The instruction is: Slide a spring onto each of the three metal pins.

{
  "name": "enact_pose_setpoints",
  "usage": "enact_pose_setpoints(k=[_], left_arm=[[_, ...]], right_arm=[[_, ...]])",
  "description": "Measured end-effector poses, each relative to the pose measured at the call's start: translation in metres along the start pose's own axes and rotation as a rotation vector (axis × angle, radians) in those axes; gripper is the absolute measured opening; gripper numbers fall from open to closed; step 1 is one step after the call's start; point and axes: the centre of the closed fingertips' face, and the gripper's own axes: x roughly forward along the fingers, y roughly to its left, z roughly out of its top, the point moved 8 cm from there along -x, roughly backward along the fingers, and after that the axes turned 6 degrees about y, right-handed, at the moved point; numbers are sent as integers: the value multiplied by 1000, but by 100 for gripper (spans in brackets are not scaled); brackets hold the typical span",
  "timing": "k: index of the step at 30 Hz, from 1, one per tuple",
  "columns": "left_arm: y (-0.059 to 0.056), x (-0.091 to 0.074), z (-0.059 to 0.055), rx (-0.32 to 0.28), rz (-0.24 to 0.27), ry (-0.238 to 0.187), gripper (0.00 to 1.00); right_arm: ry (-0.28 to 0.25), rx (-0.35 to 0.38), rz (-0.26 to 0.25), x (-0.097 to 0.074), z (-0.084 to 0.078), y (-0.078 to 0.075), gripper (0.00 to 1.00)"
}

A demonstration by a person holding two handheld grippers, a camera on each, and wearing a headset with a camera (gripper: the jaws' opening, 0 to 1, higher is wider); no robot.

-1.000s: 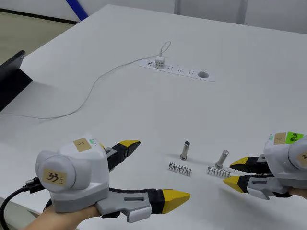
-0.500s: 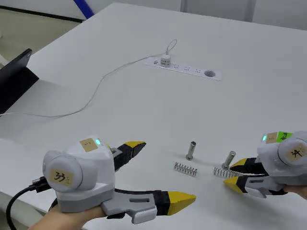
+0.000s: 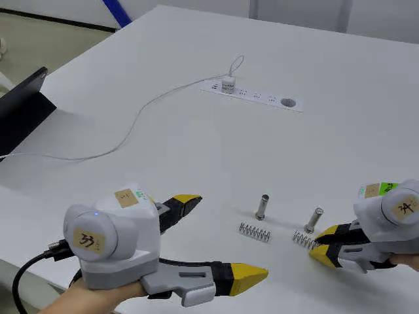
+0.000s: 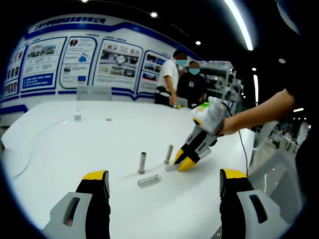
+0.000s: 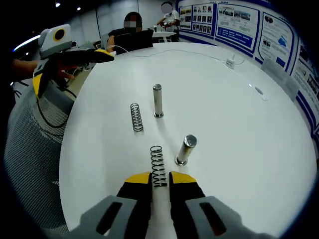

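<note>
Two metal pins stand upright on the white table, one to the left and one to the right. One spring lies flat in front of the left pin. A second spring lies beside the right pin, and my right gripper is shut on its near end. In the head view the right gripper sits low on the table at the right. My left gripper hovers wide open at the lower left, holding nothing. In its own view the left gripper faces the loose spring.
A white power strip with a plug and a long cable lies farther back. A dark screen stands at the left edge. The table's front edge runs just under the left gripper. People stand beyond the far end of the table.
The right gripper has slid in toward the right spring, and its jaws have narrowed onto the spring's end. The left gripper has kept about the same place, still open.
</note>
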Motion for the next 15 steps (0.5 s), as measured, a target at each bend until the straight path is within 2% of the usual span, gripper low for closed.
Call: enact_pose_setpoints(k=[11, 15], left_arm=[[-2, 1, -2, 19, -5, 18, 92], [-5, 2, -3, 25, -22, 29, 89]], right_arm=[[12, 9, -14, 0, 1, 3, 11], [24, -38, -26, -5, 0, 8, 11]])
